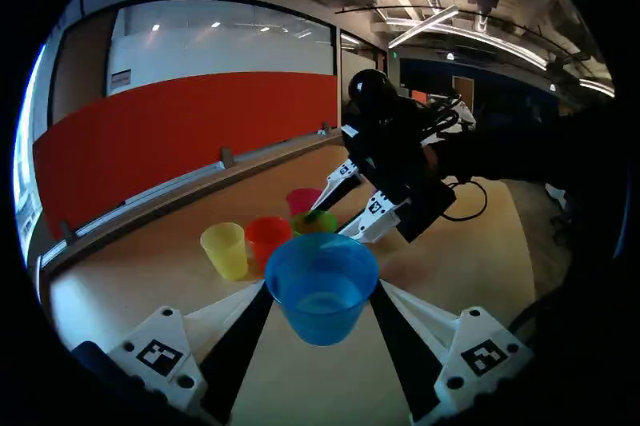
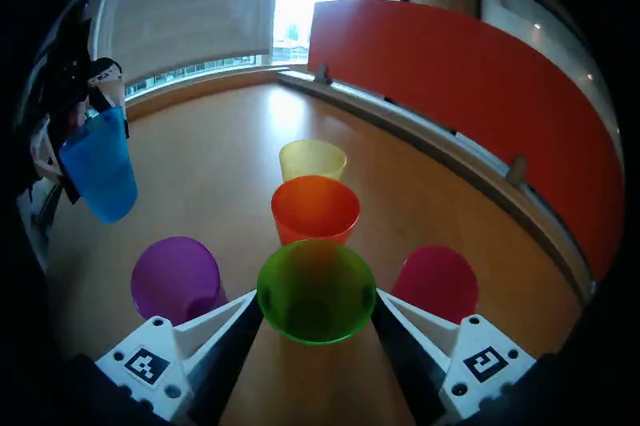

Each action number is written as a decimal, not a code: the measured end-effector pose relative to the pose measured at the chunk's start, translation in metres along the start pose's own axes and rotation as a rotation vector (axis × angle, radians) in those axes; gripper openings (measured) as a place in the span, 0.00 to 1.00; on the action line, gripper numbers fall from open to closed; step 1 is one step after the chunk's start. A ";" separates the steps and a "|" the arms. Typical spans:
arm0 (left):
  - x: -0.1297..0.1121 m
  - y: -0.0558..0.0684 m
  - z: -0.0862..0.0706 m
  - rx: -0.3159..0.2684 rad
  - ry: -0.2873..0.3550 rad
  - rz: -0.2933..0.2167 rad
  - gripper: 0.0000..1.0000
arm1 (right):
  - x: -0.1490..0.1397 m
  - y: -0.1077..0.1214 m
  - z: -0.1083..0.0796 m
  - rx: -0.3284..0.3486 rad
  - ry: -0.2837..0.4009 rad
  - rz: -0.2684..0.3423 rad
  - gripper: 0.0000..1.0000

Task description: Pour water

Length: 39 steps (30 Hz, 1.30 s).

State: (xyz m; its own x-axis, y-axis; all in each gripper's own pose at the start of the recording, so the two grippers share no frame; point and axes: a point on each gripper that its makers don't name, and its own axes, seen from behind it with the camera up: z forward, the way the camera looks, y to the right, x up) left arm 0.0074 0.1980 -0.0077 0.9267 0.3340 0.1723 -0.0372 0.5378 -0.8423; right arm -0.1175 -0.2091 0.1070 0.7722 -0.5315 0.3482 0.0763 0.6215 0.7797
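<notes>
My left gripper (image 1: 322,298) is shut on a blue cup (image 1: 322,286) that holds a little water and hangs above the wooden table (image 1: 480,266). Across the table my right gripper (image 2: 317,302) is shut on a green cup (image 2: 316,290), which looks empty. The green cup (image 1: 314,222) and the right gripper (image 1: 356,202) also appear in the left gripper view, behind the blue cup. In the right gripper view the blue cup (image 2: 100,162) hangs at the far left, held up in the air.
On the table stand a yellow cup (image 2: 312,159), an orange cup (image 2: 315,209), a purple cup (image 2: 176,278) and a pink cup (image 2: 438,282). An orange partition wall (image 2: 480,98) runs along the table's far edge. A person's dark sleeve (image 1: 512,150) reaches in from the right.
</notes>
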 end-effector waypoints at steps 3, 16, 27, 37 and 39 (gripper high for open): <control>-0.001 -0.002 -0.001 0.004 0.001 -0.005 0.84 | 0.002 0.001 -0.002 -0.008 0.017 0.016 0.92; 0.012 -0.006 -0.005 0.020 0.031 -0.009 0.84 | 0.039 -0.011 -0.042 -0.022 0.158 0.026 0.92; 0.030 0.002 -0.009 0.028 0.059 0.006 0.84 | 0.082 -0.030 -0.090 -0.034 0.311 0.026 0.92; 0.043 0.012 -0.013 0.027 0.079 0.013 0.84 | 0.105 -0.050 -0.123 -0.047 0.409 0.007 0.92; 0.045 0.014 -0.014 0.028 0.082 0.016 0.84 | 0.108 -0.052 -0.129 -0.050 0.428 0.006 0.92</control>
State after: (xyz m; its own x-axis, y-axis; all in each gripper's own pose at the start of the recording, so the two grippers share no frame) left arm 0.0536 0.2100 -0.0188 0.9534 0.2787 0.1157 -0.0614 0.5546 -0.8299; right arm 0.0429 -0.2248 0.0369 0.9638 -0.2480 0.0974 0.0934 0.6568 0.7483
